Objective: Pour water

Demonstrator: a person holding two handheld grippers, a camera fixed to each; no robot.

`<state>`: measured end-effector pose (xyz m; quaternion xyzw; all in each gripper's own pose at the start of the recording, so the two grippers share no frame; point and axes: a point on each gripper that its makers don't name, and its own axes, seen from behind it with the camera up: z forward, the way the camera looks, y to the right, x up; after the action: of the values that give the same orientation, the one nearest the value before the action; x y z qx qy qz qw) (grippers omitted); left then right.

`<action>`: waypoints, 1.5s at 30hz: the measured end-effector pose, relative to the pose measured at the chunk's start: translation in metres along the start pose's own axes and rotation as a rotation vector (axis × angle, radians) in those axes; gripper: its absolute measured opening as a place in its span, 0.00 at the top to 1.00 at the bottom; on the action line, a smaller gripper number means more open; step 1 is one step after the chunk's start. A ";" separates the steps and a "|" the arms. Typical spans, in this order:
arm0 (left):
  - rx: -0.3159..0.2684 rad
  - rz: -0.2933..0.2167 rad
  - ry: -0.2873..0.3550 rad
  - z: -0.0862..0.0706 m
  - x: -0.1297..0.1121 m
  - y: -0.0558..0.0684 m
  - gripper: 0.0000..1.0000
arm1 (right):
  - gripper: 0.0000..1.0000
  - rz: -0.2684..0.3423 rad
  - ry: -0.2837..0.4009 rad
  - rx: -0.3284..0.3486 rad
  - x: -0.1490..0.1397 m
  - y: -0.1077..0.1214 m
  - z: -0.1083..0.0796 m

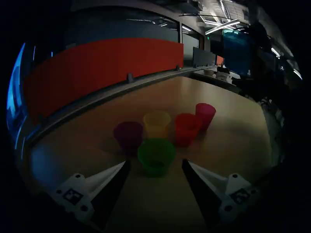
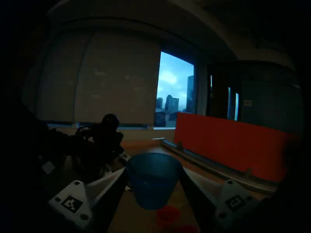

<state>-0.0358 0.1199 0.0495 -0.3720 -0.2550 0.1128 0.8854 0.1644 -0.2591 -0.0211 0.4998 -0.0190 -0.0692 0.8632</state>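
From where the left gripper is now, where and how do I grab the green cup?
Grip the green cup by its upper wall under the rim, coming straight in from the near side. It stands upright, widest on top, centred between the open jaws of the left gripper; the purple cup, yellow cup and red cup crowd behind it.

— How do your two tongs stand at this moment?

— My left gripper (image 1: 155,162) is held low and points forward, tilted a little downward. Its two fingers (image 1: 105,182) stand wide apart, and they press on nothing.

— And the other one?

— My right gripper (image 2: 152,171) is lifted up and looks about level. Its fingers (image 2: 102,185) come in from both sides and press on the blue cup (image 2: 153,182). The cup stays upright between the tips.
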 end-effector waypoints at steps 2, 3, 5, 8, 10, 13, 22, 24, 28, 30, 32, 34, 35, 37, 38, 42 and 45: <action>0.003 -0.002 -0.011 0.005 -0.003 -0.001 0.05 | 0.03 -0.002 0.000 -0.003 0.001 0.002 -0.001; 0.003 -0.003 -0.016 0.007 -0.004 -0.002 0.05 | 0.03 -0.003 0.000 -0.004 0.001 0.003 -0.002; 0.004 -0.002 -0.024 0.012 -0.007 -0.002 0.05 | 0.03 -0.005 -0.001 -0.007 0.002 0.005 -0.003; 0.003 0.001 -0.035 0.018 -0.010 -0.003 0.05 | 0.03 -0.007 -0.004 -0.010 0.000 0.007 -0.003; 0.003 0.004 -0.040 0.022 -0.011 -0.002 0.06 | 0.03 -0.008 -0.007 -0.011 -0.001 0.008 -0.004; 0.001 0.005 -0.045 0.028 -0.012 -0.002 0.06 | 0.03 -0.010 -0.010 -0.012 -0.002 0.010 -0.005; -0.005 0.008 -0.065 0.046 -0.014 -0.001 0.07 | 0.03 -0.006 -0.012 -0.017 -0.006 0.014 -0.005; -0.008 0.007 -0.068 0.049 -0.013 -0.001 0.07 | 0.03 -0.005 -0.014 -0.018 -0.008 0.015 -0.005; -0.009 0.004 -0.071 0.055 -0.012 -0.001 0.07 | 0.03 -0.003 -0.017 -0.021 -0.010 0.017 -0.005; -0.008 0.004 -0.072 0.057 -0.011 -0.002 0.08 | 0.03 -0.002 -0.018 -0.021 -0.011 0.017 -0.006; -0.007 0.006 -0.076 0.060 -0.012 -0.002 0.08 | 0.03 0.000 -0.020 -0.022 -0.013 0.018 -0.006; -0.006 0.010 -0.082 0.062 -0.013 -0.002 0.08 | 0.03 0.000 -0.021 -0.022 -0.014 0.018 -0.006; -0.006 0.013 -0.085 0.063 -0.014 -0.002 0.08 | 0.04 0.000 -0.022 -0.023 -0.014 0.018 -0.007; -0.006 0.018 -0.084 0.065 -0.014 -0.001 0.08 | 0.04 -0.001 -0.023 -0.023 -0.015 0.018 -0.007; -0.006 0.021 -0.083 0.066 -0.014 -0.001 0.08 | 0.04 -0.001 -0.023 -0.023 -0.015 0.018 -0.007; -0.008 0.022 -0.074 0.067 -0.012 0.002 0.09 | 0.04 -0.001 -0.024 -0.022 -0.016 0.018 -0.008; -0.006 0.023 -0.073 0.066 -0.012 0.002 0.09 | 0.04 -0.003 -0.026 -0.024 -0.017 0.018 -0.009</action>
<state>-0.0817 0.1561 0.0832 -0.3731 -0.2832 0.1357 0.8731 0.1506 -0.2407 -0.0094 0.4885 -0.0286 -0.0769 0.8687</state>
